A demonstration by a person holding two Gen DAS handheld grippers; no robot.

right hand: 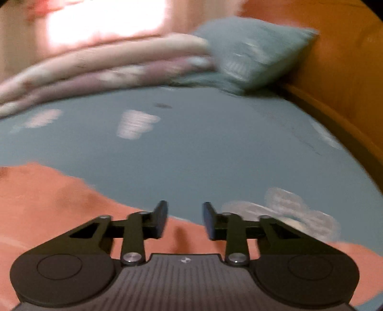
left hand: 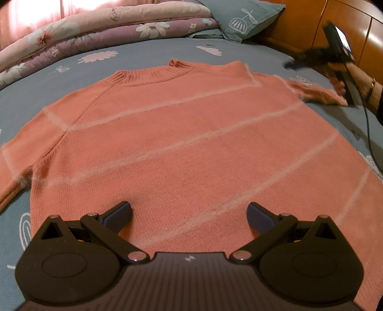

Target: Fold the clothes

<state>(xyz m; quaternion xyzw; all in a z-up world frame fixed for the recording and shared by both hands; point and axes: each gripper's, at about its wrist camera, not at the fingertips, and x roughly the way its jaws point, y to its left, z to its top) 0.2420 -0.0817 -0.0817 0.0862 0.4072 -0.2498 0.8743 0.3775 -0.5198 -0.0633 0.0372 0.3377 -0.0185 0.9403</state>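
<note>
we find the sweater (left hand: 186,134) lying flat and face up on the bed sheet (left hand: 148,52), collar toward the folded quilt (left hand: 71,36) and the pillow (left hand: 239,19), body spread wide, both sleeves out to the sides. no fold shows anywhere on it: hem, body and sleeves are all laid open. we judge the task at its start, with every fold left to make.

the left gripper (left hand: 189,215) hangs over the lower part of the sweater, its fingers wide apart with nothing between them. the right gripper (right hand: 184,220) is over the edge of the sweater where it meets the sheet; its fingers stand a little apart and nothing is pinched between them. this view is blurred. in the left view the right gripper shows near the right sleeve (left hand: 318,93), held in a hand (left hand: 354,79).

we judge the right sleeve the likely first fold, but no grip on it is made yet.
</note>
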